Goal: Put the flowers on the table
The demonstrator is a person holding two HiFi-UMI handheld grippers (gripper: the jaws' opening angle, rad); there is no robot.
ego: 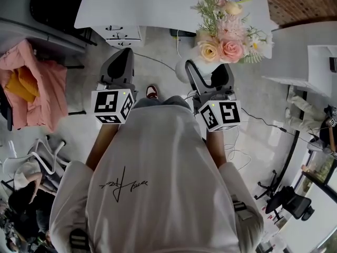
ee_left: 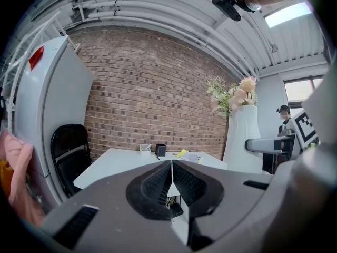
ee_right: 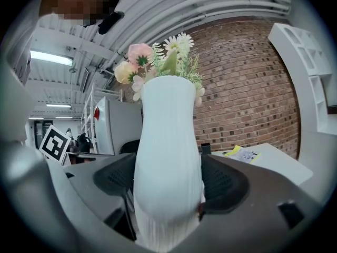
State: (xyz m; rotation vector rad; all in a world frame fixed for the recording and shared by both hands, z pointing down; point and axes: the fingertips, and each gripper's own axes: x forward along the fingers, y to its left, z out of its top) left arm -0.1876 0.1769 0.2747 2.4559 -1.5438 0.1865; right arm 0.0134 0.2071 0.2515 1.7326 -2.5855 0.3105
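R tongs (ee_right: 168,182) clamp vase (ee_right: 166,125), upright, blooms (ee_right: 141,54) up

vase (ee_right: 167,157): foot cut off by the bottom edge of the right gripper view, sunk behind the gripper body. It fills the gap, so the pad faces against it don't show. Head view: flowers (ego: 224,30) and right gripper (ego: 208,77) cover the vase body; can't tell how much of it is visible. Left gripper view: vase foot is behind the right gripper's jaw. Person (ee_left: 285,121) right of the vase is partly cut by the marker cube (ee_left: 305,126). Table (ee_left: 118,165) left of the vase: legs and near edge are behind the left gripper (ee_left: 171,181) body. White item (ee_left: 144,149) and dark box (ee_left: 160,149) on it are too small to identify. Sheet (ee_left: 190,156) print unreadable.
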